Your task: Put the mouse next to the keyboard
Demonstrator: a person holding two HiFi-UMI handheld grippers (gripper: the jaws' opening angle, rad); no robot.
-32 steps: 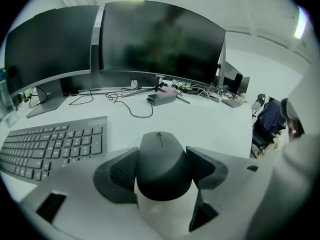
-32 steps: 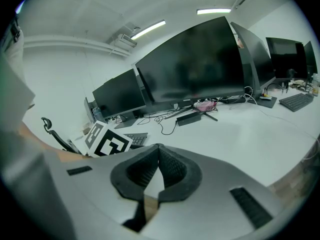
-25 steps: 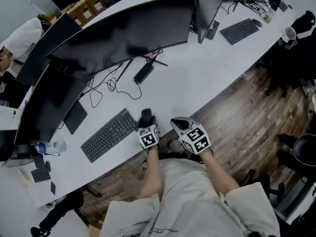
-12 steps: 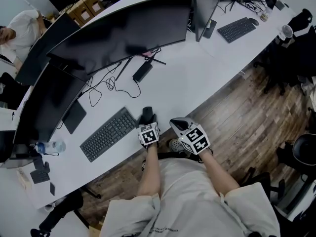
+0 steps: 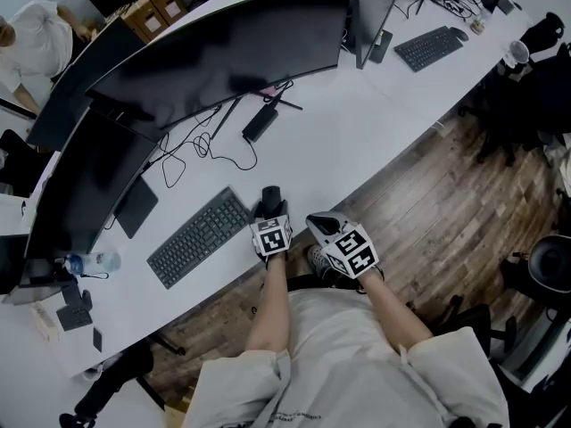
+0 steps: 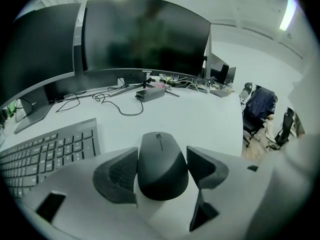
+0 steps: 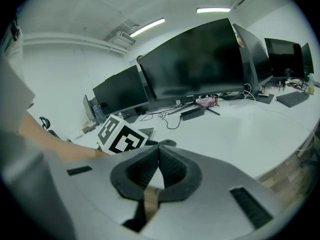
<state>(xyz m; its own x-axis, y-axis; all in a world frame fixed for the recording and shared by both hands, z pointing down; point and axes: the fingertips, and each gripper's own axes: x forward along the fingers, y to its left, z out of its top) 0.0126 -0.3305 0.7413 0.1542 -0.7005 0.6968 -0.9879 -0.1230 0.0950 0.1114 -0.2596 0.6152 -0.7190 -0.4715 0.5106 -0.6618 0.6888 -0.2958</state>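
Placement step: the left claw point(image 6: 162, 155) grasps the mouse point(image 6: 161, 170) at surface point(image 6: 200, 119) level, just beside the keyboard point(image 6: 45, 146) at its 3 o'clock, the right claw point(image 7: 159, 170) is clenched empty, and the next move probably calls for release, then a clean retreat.

no word or number legible, small pale brand mark point(image 6: 146, 71) on lower bezel of curved monitor point(image 6: 145, 34) too tiny to read, black-and-white square code markers on cube point(image 5: 270, 237) of left gripper point(image 5: 270, 205) and on cube point(image 5: 355, 251) of right gripper point(image 5: 320, 222), faint print on shirt point(image 5: 357, 355) hem unreadable
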